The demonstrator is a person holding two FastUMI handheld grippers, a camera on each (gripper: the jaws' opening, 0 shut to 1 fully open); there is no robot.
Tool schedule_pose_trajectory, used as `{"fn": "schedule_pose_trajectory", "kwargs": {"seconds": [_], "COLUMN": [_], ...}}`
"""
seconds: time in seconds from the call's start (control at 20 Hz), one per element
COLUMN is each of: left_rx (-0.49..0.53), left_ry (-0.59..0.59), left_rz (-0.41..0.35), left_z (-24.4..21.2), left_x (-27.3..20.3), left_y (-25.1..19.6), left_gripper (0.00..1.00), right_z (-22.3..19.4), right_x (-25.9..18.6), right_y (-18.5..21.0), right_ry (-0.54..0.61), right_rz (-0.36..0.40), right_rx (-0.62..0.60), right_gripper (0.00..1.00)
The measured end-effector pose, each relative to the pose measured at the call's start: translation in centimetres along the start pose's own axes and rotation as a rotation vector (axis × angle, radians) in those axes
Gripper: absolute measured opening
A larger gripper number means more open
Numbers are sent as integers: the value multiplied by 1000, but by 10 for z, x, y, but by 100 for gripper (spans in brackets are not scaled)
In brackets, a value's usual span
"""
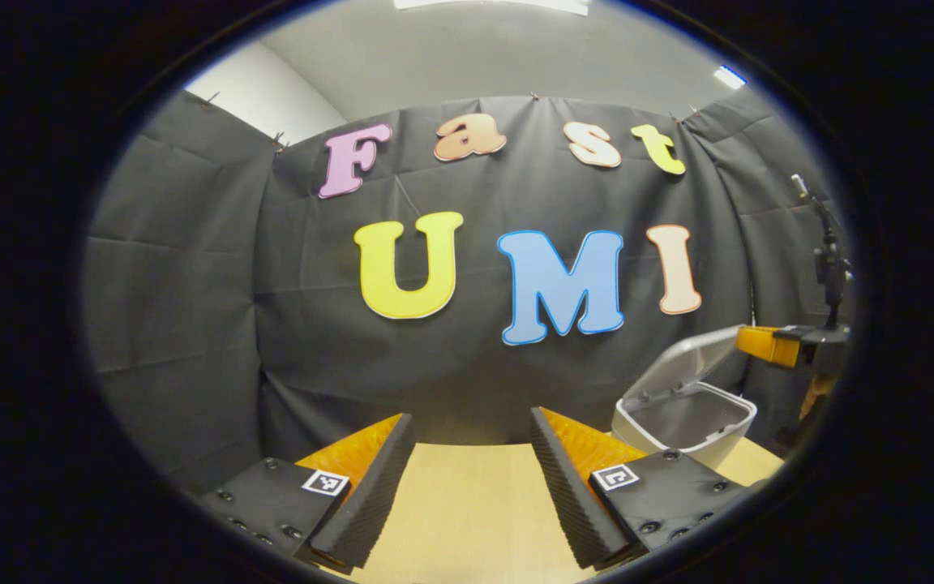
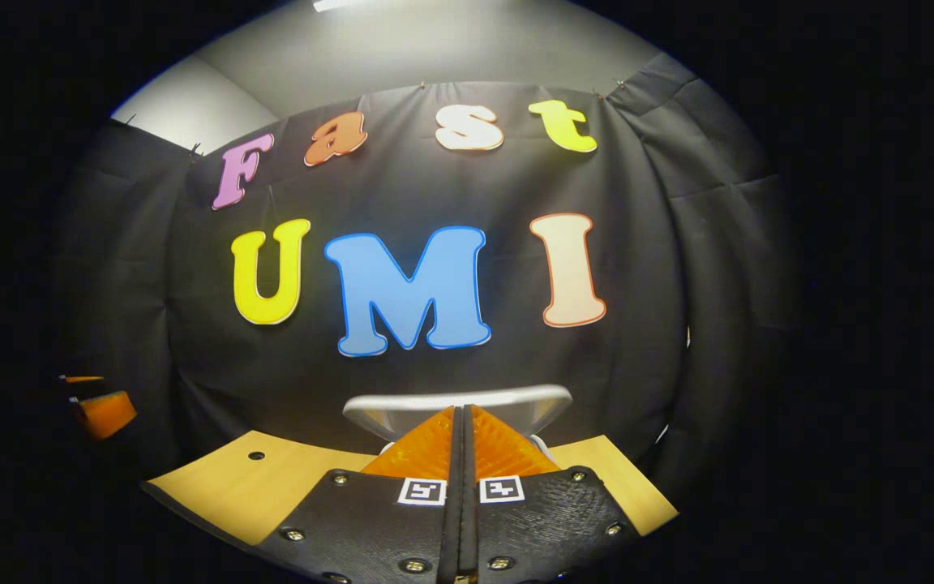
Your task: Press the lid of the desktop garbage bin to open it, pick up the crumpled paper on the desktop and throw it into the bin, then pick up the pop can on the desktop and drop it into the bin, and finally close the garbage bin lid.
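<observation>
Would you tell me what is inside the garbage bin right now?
In the left gripper view the bin stands with its lid up; only grey inner wall shows. Its bottom is hidden by the rim, so contents cannot be told.

Black cloth wall (image 1: 191, 308), wooden desktop (image 1: 475, 503), possibly ceiling lights (image 1: 729, 77)

A light wooden worktop (image 1: 475, 503) runs to the black cloth wall (image 1: 191, 324). A hole (image 2: 255, 456) sits near its left edge. Above: pale ceiling (image 1: 475, 65), lamp (image 1: 729, 77).
</observation>
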State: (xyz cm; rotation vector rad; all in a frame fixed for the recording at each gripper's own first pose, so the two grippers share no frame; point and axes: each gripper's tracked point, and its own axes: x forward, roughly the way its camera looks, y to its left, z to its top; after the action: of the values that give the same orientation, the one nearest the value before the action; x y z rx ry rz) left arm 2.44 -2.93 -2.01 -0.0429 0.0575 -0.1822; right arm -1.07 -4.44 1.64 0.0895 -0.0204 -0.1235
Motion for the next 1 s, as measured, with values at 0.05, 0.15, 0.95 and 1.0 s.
{"fn": "schedule_pose_trajectory", "kwargs": {"seconds": [0.05,0.15,0.95,1.0], "left_rx": [-1,-2,41,40], "left_ry": [0,2,257,293], "left_rz": [-2,-10,-83,-81], "left_z": [0,-1,-142,-159], "left_x": [0,2,-15,-18], "left_y": [0,-2,17,18], "left_gripper": [96,93,96,96], "right_z": [2,-1,-29,-30], "right_x": [-5,-14,-39,-40], "right_y": [-1,-2,9,8], "right_ry": [-8,-1,90,97], "right_rz": [1,2,55,55], "right_rx": [2,-5,-48,-51], "right_gripper": [1,1,61,61]}}
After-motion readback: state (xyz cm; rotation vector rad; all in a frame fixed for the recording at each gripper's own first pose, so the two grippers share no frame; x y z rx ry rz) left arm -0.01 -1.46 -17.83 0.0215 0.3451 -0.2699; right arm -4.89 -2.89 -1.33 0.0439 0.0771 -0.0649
